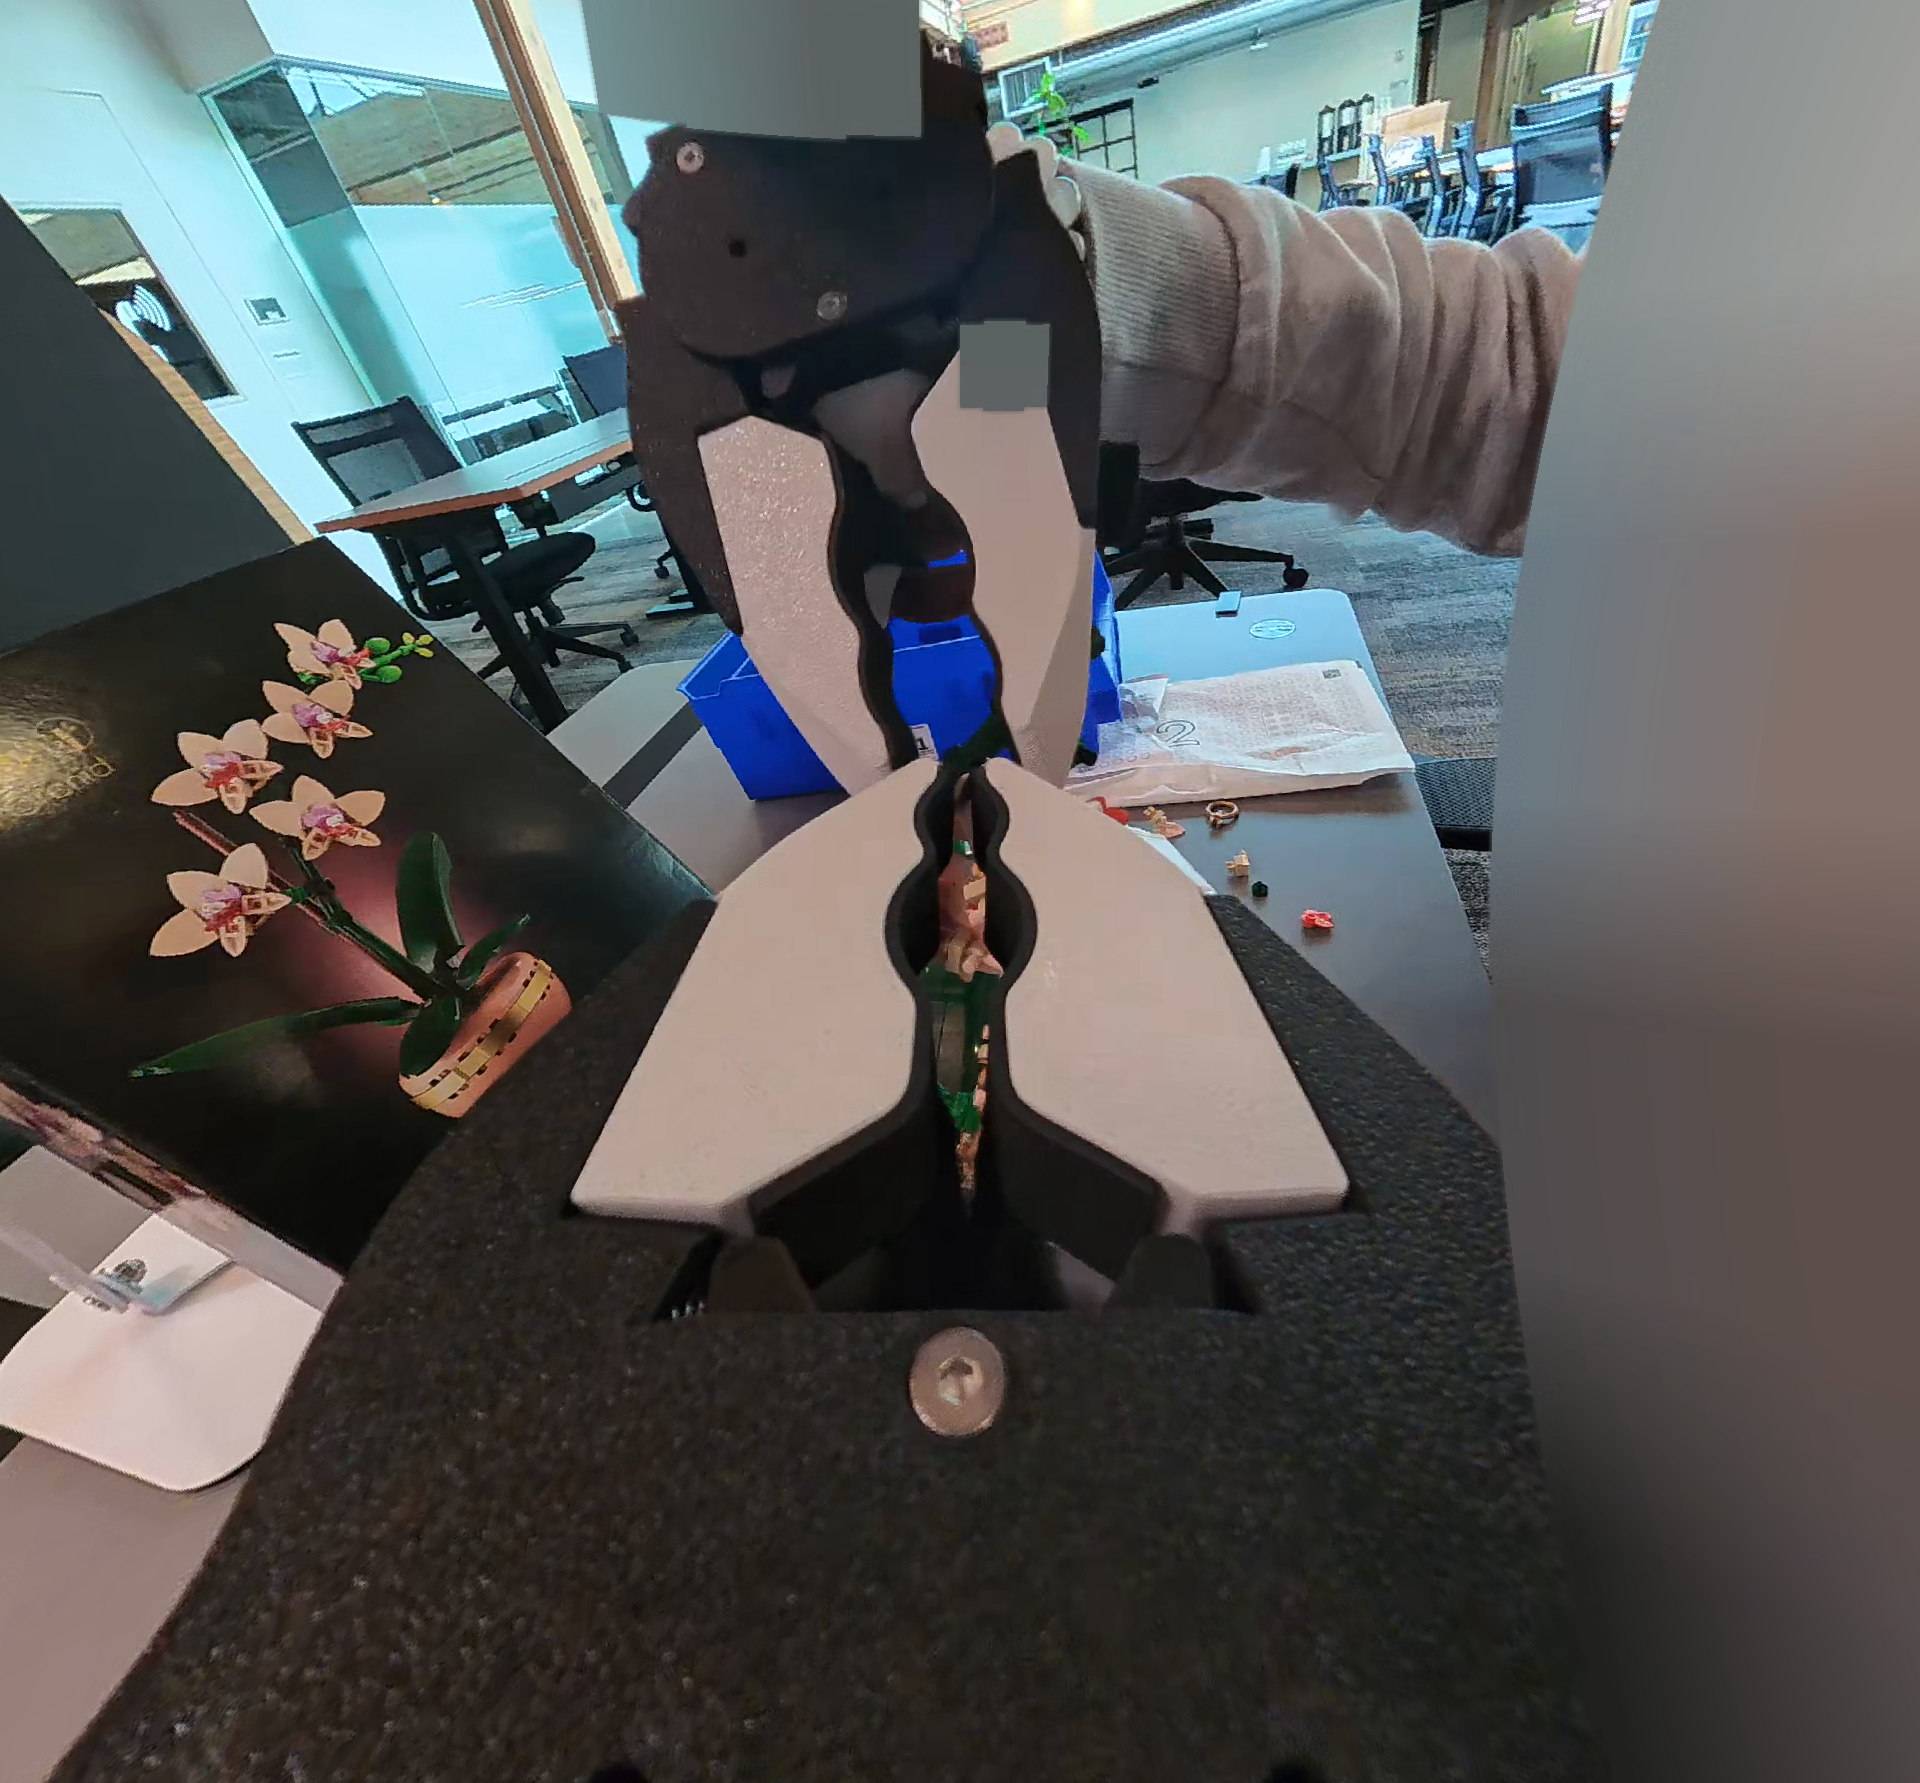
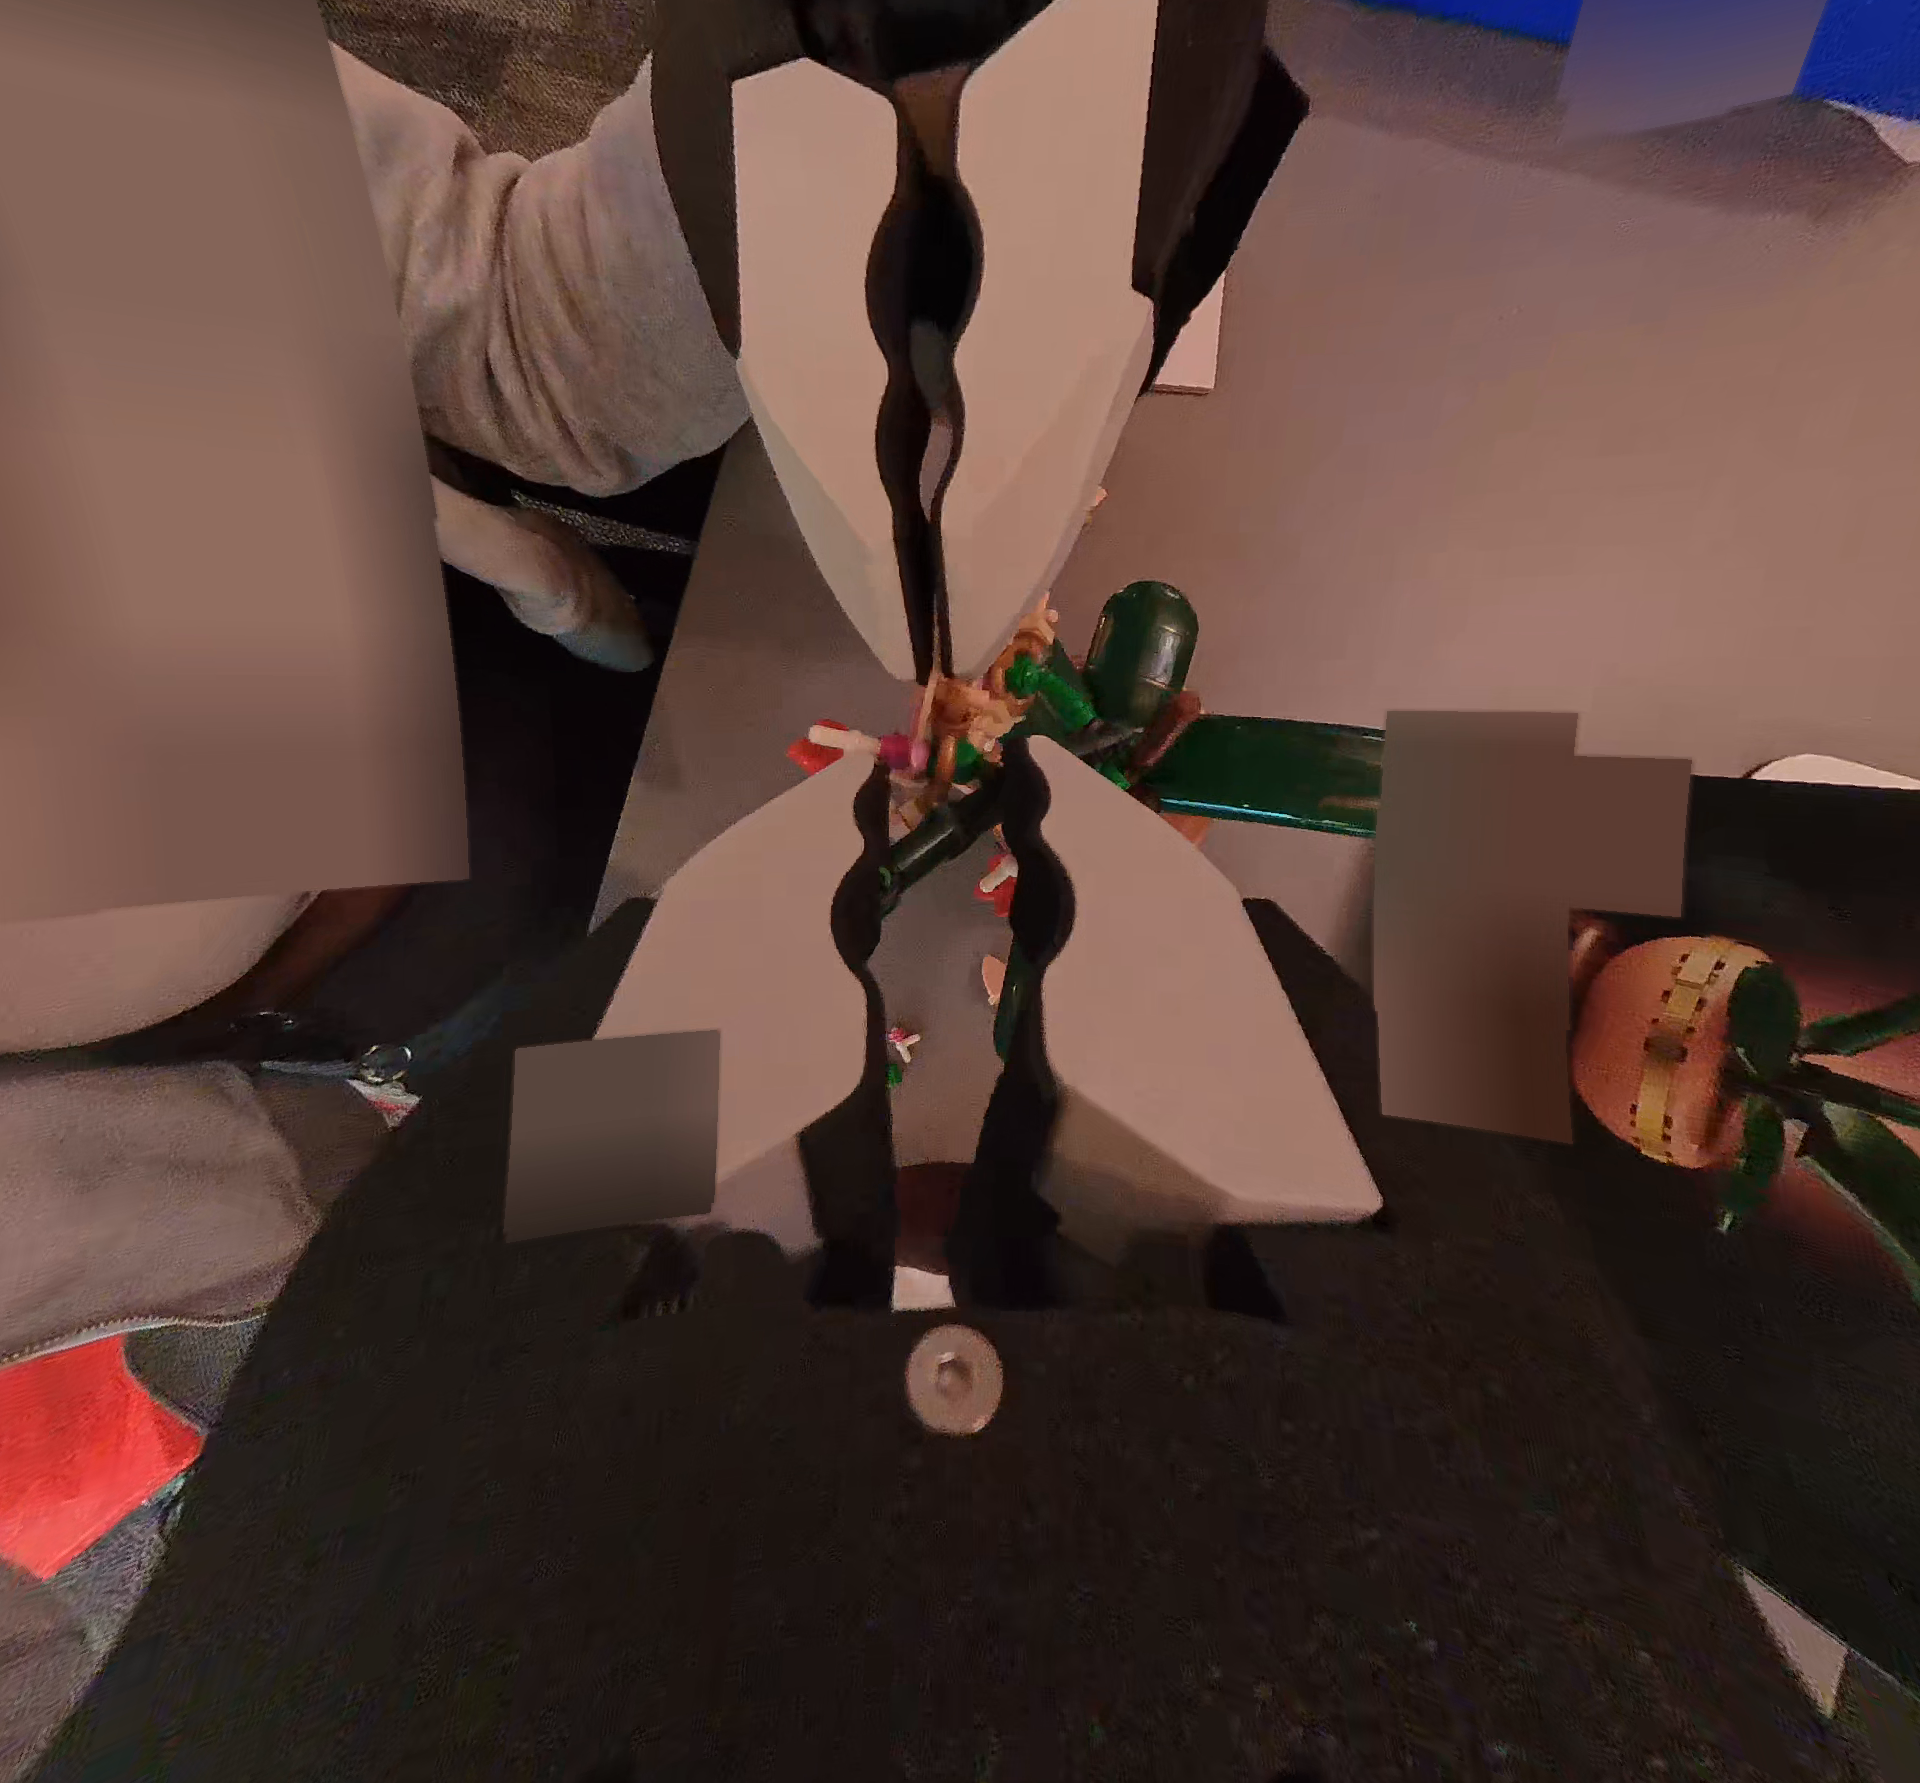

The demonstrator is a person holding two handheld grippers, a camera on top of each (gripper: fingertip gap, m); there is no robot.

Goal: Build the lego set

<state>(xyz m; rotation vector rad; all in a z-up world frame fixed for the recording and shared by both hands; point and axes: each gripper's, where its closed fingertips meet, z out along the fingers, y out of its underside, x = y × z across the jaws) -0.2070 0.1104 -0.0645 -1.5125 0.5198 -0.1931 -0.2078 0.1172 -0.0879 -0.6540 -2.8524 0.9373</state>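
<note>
The partly built lego orchid (image 2: 1049,684), with green stem, tan flower parts and dark green leaves (image 2: 1262,769), is held between both grippers above the grey table (image 2: 1455,486). My left gripper (image 1: 958,783) is shut on its tan and green flower parts (image 1: 961,954); in the right wrist view it comes in from the top (image 2: 935,668). My right gripper (image 2: 951,762) is closed around the green stem (image 2: 935,840); in the left wrist view it points down from above (image 1: 966,757), tip to tip with the left one.
The black set box (image 1: 312,850) with the orchid picture stands at the left. A blue bin (image 1: 769,725), a paper bag (image 1: 1247,715) and a laptop (image 1: 1247,627) lie behind. Small loose pieces (image 1: 1314,920) lie on the table (image 1: 1351,860). A person's sleeve (image 1: 1299,362) reaches in. Both grippers' tips are close together, under 4 cm apart.
</note>
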